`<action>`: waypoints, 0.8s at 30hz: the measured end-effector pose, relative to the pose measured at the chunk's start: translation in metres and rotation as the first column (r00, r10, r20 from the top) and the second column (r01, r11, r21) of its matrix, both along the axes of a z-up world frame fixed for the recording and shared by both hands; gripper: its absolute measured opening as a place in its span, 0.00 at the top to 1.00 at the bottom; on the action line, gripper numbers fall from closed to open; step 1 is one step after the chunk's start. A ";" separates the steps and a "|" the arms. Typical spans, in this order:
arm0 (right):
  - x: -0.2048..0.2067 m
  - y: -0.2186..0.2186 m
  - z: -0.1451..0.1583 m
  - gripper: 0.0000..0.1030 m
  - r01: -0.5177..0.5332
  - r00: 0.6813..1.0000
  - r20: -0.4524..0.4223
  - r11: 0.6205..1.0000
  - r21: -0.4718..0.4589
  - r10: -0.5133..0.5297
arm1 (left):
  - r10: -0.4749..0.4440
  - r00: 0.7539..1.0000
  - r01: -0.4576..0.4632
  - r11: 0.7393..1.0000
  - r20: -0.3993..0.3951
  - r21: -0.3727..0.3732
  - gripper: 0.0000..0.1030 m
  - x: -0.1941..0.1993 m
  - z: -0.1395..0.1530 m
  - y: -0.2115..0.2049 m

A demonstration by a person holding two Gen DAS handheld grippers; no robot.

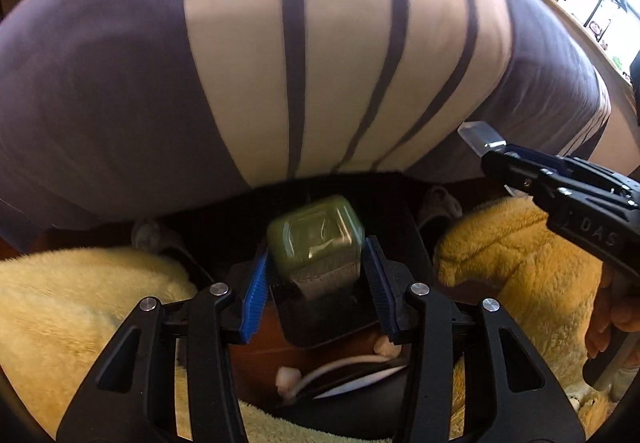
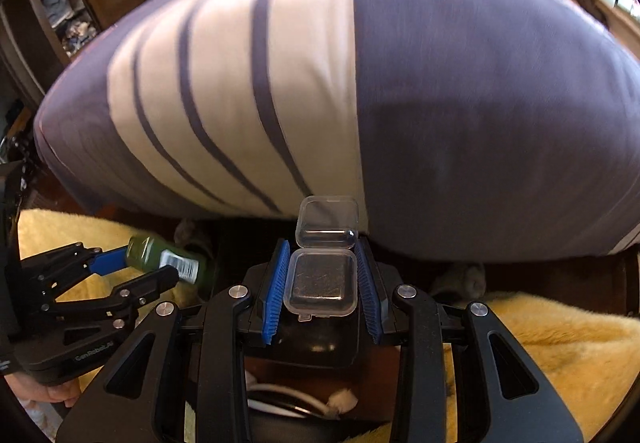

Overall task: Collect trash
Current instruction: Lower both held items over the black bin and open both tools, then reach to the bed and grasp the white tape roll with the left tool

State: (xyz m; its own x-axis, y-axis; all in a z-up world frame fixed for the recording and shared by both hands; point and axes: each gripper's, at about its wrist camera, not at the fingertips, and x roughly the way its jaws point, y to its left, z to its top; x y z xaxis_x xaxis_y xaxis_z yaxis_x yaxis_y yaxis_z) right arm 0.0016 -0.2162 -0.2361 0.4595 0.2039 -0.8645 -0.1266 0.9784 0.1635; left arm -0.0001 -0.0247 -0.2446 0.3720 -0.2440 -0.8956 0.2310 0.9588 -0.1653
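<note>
Left wrist view, nearest: my left hand-held gripper [image 1: 316,279], part-way open, its blue pads pressed on either side of a small green bottle [image 1: 316,239], held base-forward. Right wrist view, nearest: my right hand-held gripper [image 2: 322,279], likewise part-way open, clamped on a small clear plastic case [image 2: 322,283] whose hinged lid stands open beyond the fingertips. Below both grippers: a black bin [image 2: 320,347] on the floor, with white cables [image 1: 340,367] nearer the cameras. To either side: yellow fleece [image 1: 80,307], apparently covering my legs. Beyond: a bed with a purple-and-white striped cover [image 1: 280,63] filling the middle distance. Farthest: wooden shelving [image 2: 60,3], blurred.
</note>
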 end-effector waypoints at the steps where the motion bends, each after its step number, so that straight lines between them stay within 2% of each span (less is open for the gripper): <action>1: 0.002 0.000 -0.007 0.67 0.001 1.000 -0.022 1.000 0.006 -0.001 | 0.000 1.000 0.000 1.000 -0.014 -0.005 0.58 0.000 -0.004 0.001; 8: 0.009 0.007 -0.040 0.66 -0.002 0.992 -0.125 0.999 0.035 0.006 | -0.028 0.995 0.026 0.999 -0.101 -0.020 0.59 0.005 -0.031 -0.002; 15: 0.016 0.008 -0.047 0.65 -0.003 0.988 -0.155 0.998 0.058 0.012 | -0.024 0.987 0.020 0.999 -0.158 -0.025 0.59 0.008 -0.046 -0.002; 17: 0.018 0.007 -0.047 0.56 0.000 0.987 -0.158 0.998 0.057 0.009 | -0.019 0.986 0.015 1.000 -0.168 -0.026 0.56 0.009 -0.048 0.000; 18: 0.019 0.008 -0.049 0.46 0.000 0.988 -0.157 0.998 0.056 0.009 | -0.016 0.986 0.012 1.000 -0.168 -0.024 0.50 0.009 -0.048 0.000; 19: 0.019 0.009 -0.049 0.44 -0.001 0.988 -0.156 0.998 0.057 0.010 | -0.016 0.986 0.013 1.000 -0.165 -0.021 0.46 0.009 -0.047 0.000; 24: 0.020 0.009 -0.043 0.43 0.002 0.990 -0.140 0.999 0.050 0.005 | -0.014 0.990 0.013 1.000 -0.144 -0.007 0.39 0.010 -0.043 -0.001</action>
